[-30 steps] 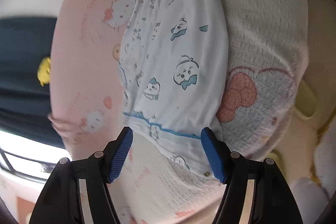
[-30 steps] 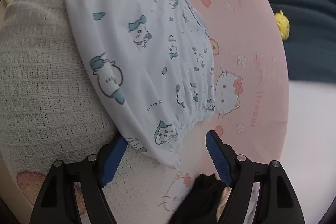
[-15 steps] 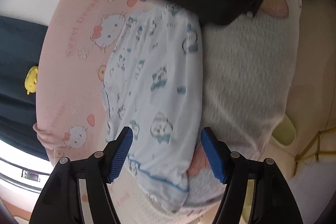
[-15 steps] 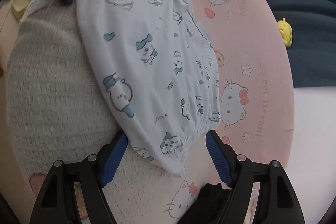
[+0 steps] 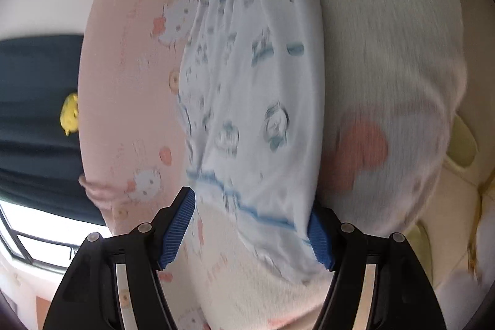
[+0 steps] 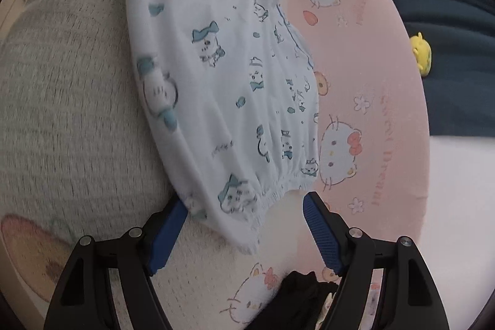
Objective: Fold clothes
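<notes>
I see a small white garment (image 5: 256,101) printed with blue cartoon animals and bows lying folded lengthwise, a long narrow shape. From the right wrist camera the same garment (image 6: 222,76) shows a gathered elastic hem at its near end and thin blue piping at the far end. It rests across the seam where a pink cat-print cloth (image 6: 365,101) meets a white waffle-knit cloth (image 6: 71,101). In my left view it's motion-blurred, so I can't tell how many layers it has.
</notes>
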Action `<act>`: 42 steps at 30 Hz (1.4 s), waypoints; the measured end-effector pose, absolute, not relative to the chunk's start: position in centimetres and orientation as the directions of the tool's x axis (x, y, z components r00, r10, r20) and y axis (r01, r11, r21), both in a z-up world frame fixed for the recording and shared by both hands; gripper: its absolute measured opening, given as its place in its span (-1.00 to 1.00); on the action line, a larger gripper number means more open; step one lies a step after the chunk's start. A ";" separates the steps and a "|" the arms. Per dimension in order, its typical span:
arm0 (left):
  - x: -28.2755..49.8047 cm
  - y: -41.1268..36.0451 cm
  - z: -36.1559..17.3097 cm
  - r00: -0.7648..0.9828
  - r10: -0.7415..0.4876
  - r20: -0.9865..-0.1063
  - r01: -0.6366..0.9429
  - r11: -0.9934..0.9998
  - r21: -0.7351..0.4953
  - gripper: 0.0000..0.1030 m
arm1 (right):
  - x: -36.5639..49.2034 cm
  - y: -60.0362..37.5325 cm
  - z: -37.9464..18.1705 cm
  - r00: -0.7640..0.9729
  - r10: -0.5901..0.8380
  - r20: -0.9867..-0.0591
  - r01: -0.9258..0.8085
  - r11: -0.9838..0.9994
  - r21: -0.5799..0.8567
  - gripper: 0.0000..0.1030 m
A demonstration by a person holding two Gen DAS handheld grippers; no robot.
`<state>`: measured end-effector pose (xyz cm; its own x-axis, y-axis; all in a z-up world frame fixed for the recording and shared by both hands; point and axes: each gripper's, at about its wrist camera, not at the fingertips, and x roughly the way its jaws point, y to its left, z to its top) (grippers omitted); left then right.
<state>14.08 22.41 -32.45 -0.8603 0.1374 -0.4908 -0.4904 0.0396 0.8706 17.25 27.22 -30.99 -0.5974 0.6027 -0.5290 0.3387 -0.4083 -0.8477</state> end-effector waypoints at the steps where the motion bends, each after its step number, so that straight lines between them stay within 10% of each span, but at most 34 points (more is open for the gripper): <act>1: 14.2 22.2 -32.7 -0.868 0.136 -0.478 -0.477 0.045 0.878 0.29 | 17.1 27.4 -30.9 -0.591 0.605 -0.533 0.327 -0.424 -0.845 0.48; 26: 13.1 21.9 -33.9 -0.910 0.098 -0.404 -0.401 0.049 0.915 0.24 | 15.6 29.0 -32.2 -0.632 0.598 -0.493 0.443 -0.244 -0.863 0.46; 33: 12.9 21.4 -33.5 -0.850 0.096 -0.519 -0.521 0.004 0.854 -0.46 | 16.7 28.4 -33.5 -0.570 0.582 -0.580 0.423 -0.398 -0.814 -0.89; 42: 11.8 21.7 -32.8 -0.761 0.064 -0.645 -0.648 -0.123 0.752 -0.77 | 16.1 28.5 -32.8 -0.498 0.589 -0.636 0.276 -0.588 -0.760 -0.88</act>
